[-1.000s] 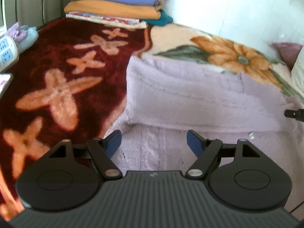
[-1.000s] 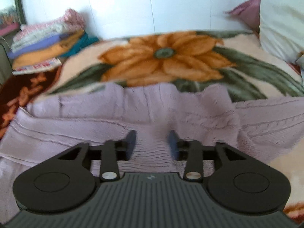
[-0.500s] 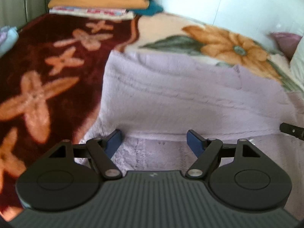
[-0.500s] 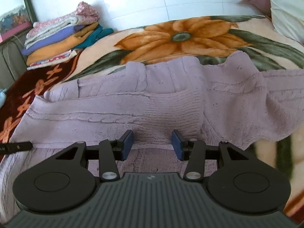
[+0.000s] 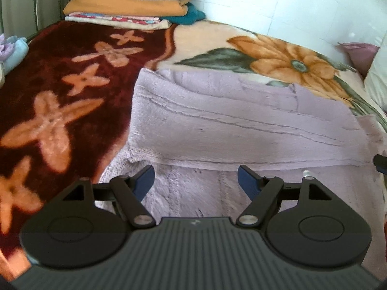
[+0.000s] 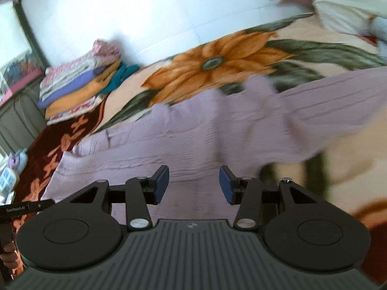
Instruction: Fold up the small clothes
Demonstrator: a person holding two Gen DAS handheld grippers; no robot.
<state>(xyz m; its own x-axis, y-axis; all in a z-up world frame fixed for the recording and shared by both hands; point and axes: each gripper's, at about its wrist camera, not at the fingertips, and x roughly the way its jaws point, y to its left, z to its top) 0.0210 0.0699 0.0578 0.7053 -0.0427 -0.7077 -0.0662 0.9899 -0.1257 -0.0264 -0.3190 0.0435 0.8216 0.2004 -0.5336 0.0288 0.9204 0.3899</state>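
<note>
One lilac sweater [image 5: 241, 125] spread flat on the flowered blanket [image 5: 60, 111], top part folded over. Two grippers: left gripper [image 5: 196, 181] spread wide, holding nothing, just over the near hem; right gripper [image 6: 193, 184] parted too, empty, above the sweater's middle. One stack of folded laundry [image 5: 125, 2] at the far corner.

Right claw [image 6: 194, 184] spread wide, nothing between blue pads [image 6: 161, 183], hovering over lilac knit sweater [image 6: 193, 133]. Sweater lies on floral blanket [image 6: 217, 58] covering bed, one sleeve stretching right. Folded clothes stack [image 6: 79, 84] far left by wall. Left claw [image 6: 26, 207] tip at left edge.
</note>
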